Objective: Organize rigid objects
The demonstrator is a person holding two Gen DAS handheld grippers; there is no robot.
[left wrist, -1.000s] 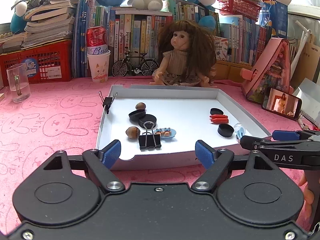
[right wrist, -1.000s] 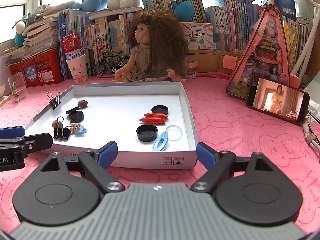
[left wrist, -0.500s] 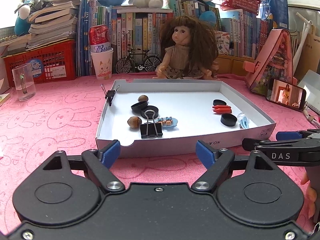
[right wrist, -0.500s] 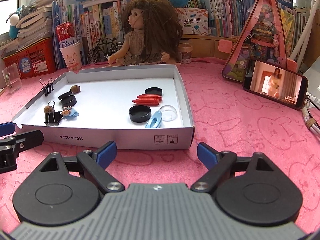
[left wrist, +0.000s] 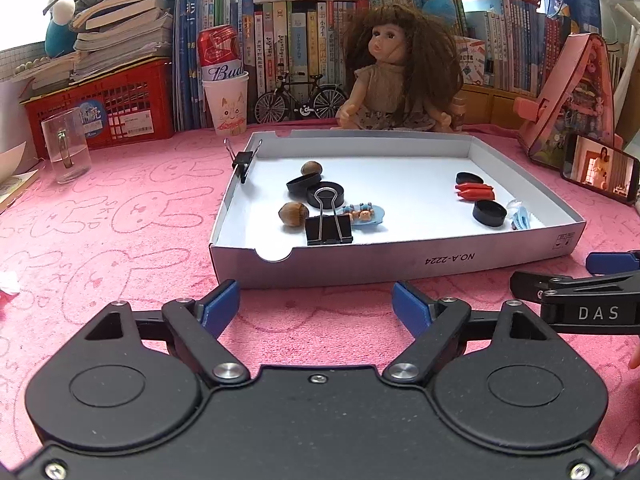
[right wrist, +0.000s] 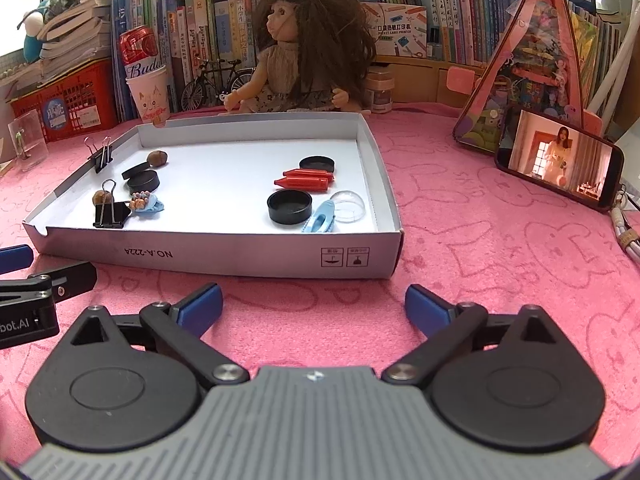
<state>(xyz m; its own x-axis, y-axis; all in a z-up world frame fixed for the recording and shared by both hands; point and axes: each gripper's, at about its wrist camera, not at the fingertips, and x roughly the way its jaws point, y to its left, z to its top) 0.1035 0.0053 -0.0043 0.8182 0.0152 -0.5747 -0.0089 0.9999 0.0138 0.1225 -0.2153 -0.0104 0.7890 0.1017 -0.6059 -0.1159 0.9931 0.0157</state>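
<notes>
left gripper (left wrist: 316, 298) and right gripper (right wrist: 314, 308), both with jaws wide and empty, over the pink cloth (right wrist: 500, 240) just short of the shallow white cardboard tray (left wrist: 400, 262). inside the tray: black binder clip (left wrist: 329, 229), brown nuts (left wrist: 293, 213), black round caps (right wrist: 289, 207), red crayon-like sticks (right wrist: 306, 180).

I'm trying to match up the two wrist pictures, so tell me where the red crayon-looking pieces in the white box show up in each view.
Left wrist: the red pieces lie in the right part of the white box, between two black caps.
Right wrist: the red pieces lie right of the middle of the box, near its right wall.
Shared landmark: the doll sitting behind the box.
</notes>
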